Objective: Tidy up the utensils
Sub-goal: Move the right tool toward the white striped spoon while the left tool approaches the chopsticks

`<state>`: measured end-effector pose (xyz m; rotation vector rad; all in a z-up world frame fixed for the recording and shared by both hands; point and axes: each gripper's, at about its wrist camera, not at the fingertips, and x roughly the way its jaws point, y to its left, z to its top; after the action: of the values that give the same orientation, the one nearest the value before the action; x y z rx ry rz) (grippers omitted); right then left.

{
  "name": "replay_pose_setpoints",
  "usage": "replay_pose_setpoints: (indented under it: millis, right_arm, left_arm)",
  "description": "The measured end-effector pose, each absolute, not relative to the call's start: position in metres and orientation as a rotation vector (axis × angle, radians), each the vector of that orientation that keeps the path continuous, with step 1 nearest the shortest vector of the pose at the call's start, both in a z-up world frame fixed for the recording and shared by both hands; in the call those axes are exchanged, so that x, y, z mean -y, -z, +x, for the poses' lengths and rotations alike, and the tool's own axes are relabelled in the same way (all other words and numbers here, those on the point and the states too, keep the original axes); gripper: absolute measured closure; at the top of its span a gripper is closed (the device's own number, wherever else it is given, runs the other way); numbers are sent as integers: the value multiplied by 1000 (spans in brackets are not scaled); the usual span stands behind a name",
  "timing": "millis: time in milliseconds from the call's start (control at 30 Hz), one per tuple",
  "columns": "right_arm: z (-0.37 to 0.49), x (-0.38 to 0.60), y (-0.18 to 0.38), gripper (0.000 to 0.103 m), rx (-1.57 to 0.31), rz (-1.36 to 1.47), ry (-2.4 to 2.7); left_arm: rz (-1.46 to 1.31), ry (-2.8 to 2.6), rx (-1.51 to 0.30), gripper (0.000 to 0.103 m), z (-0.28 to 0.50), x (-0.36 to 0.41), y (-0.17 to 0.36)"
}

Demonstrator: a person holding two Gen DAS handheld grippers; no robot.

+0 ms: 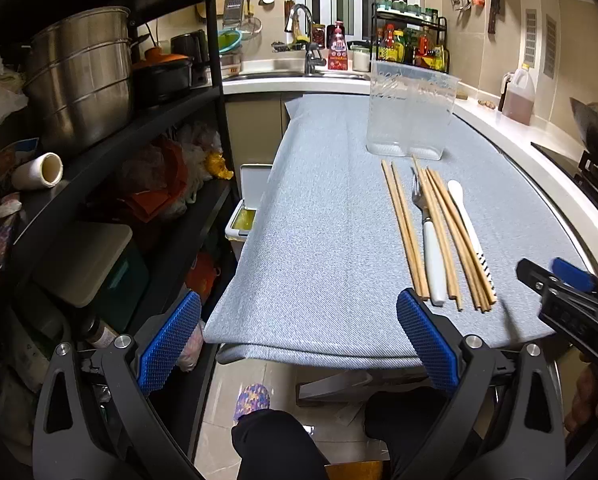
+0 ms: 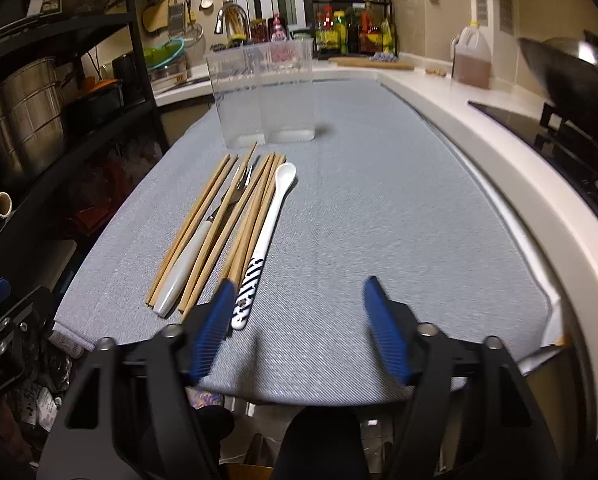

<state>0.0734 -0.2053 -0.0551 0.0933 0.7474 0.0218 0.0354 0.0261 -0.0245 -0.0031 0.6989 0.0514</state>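
A grey-blue cloth covers the counter. On the cloth lie long wooden chopsticks, a metal fork with a white handle and a white spoon with a black-and-white striped handle. They lie side by side in a loose bunch, and the fork lies among the chopsticks. Just behind them stand two clear plastic tubs, touching each other and upright. The left hand-held gripper hangs at the near edge of the cloth with its blue pads wide apart and nothing between them. The right hand-held gripper hangs low over the cloth, partly apart, with nothing in it. Its left pad is just beside the striped end of the spoon.
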Motion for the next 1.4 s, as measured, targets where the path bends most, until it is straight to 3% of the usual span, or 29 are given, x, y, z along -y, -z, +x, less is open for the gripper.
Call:
replay_pose_setpoints:
  millis: [700,1200,1400]
  right_arm:
    - [85,211,81,58,-695,26,16]
    - [85,213,83,57,-674,22,-1]
    - [83,210,87,53,-635,16,10]
  left_arm:
    - [29,62,-732,9,79,2,46]
    - [51,39,-802,11,110,10,69]
    - [44,36,-734,12,104,7,73]
